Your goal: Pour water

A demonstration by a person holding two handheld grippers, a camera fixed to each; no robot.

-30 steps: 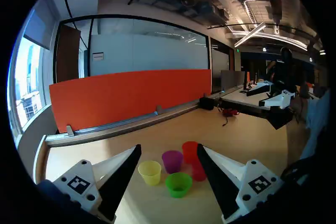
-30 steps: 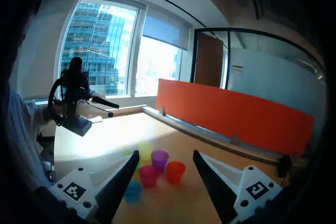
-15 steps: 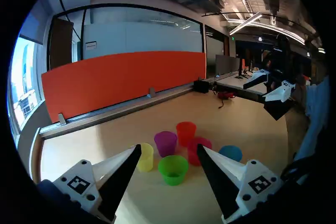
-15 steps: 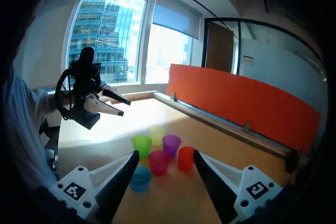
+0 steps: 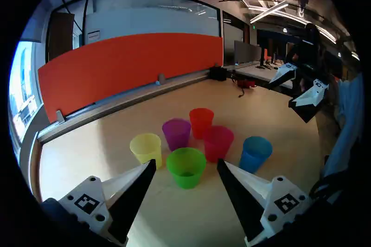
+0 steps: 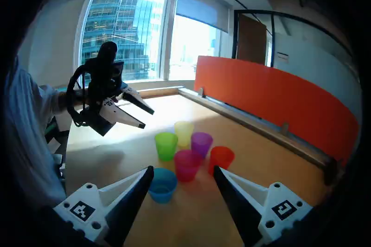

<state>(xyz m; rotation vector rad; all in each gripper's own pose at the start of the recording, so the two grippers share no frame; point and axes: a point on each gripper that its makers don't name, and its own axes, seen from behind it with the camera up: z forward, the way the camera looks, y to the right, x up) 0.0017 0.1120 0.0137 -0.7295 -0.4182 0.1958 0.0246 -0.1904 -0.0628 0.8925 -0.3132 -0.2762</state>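
Left gripper and right gripper, both spread and empty, had dipped toward the coloured plastic cups; no grasp yet.

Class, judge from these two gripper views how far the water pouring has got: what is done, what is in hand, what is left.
Done: six cups stand upright in a cluster on the table, from the yellow cup to the blue cup. In hand: nothing; the left gripper and right gripper hover open above the table. Left: gripping a cup and all the pouring.
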